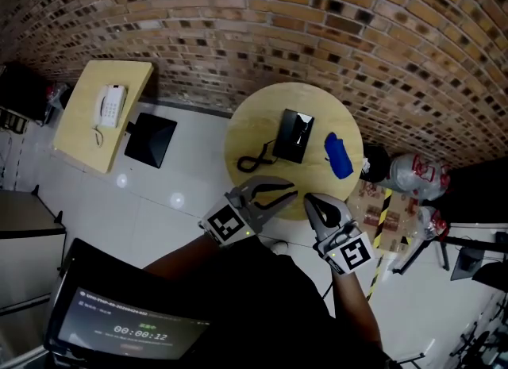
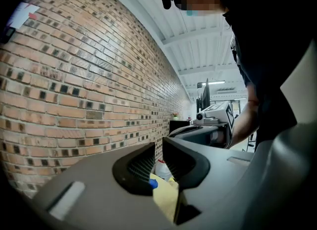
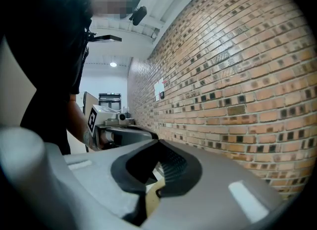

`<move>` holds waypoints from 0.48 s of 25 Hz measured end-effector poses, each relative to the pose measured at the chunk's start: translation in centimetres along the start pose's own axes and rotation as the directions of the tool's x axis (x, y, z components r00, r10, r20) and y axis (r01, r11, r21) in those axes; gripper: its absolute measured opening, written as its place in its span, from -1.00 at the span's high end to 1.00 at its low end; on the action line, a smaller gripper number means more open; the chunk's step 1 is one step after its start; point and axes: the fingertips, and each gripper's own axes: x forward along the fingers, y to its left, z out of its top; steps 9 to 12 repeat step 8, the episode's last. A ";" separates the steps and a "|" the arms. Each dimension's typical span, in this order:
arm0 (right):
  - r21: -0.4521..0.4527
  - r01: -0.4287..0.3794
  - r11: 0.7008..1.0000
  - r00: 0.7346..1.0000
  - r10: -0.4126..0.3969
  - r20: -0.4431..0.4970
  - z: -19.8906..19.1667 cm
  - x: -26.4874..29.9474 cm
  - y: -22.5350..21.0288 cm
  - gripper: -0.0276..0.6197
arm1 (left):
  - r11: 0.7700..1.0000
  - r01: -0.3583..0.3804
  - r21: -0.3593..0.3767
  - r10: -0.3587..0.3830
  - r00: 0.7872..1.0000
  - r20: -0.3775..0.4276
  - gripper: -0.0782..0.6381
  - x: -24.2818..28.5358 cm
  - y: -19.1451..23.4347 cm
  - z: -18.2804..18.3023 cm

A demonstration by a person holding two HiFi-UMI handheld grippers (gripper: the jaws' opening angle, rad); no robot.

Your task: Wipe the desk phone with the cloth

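A black desk phone [image 1: 294, 134] with a coiled cord lies on the round wooden table [image 1: 254, 125]. To its right on the same table lies the blue cloth [image 1: 337, 155]. Both grippers hover at the table's near edge, short of the phone and cloth. My left gripper [image 1: 292, 191] [image 2: 157, 150] has a narrow gap between its tips and holds nothing; through the gap a bit of the blue cloth [image 2: 153, 184] and the table [image 2: 167, 197] show. My right gripper [image 1: 308, 199] [image 3: 158, 145] is shut and empty, its tips touching.
A brick wall [image 1: 317, 18] rises behind the table. At the left stands a square yellow table [image 1: 83, 133] with a white phone [image 1: 111, 105], beside a black square stand [image 1: 151, 139]. Plastic bags [image 1: 417, 173] lie on the floor at the right. A screen [image 1: 127, 328] shows at the lower left.
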 end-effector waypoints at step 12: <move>0.012 -0.011 1.000 1.000 0.011 -0.023 0.5 -0.2 1.6 0.91 | 1.000 -0.022 -0.012 0.022 1.000 0.011 0.64 -1.1 -0.5 0.8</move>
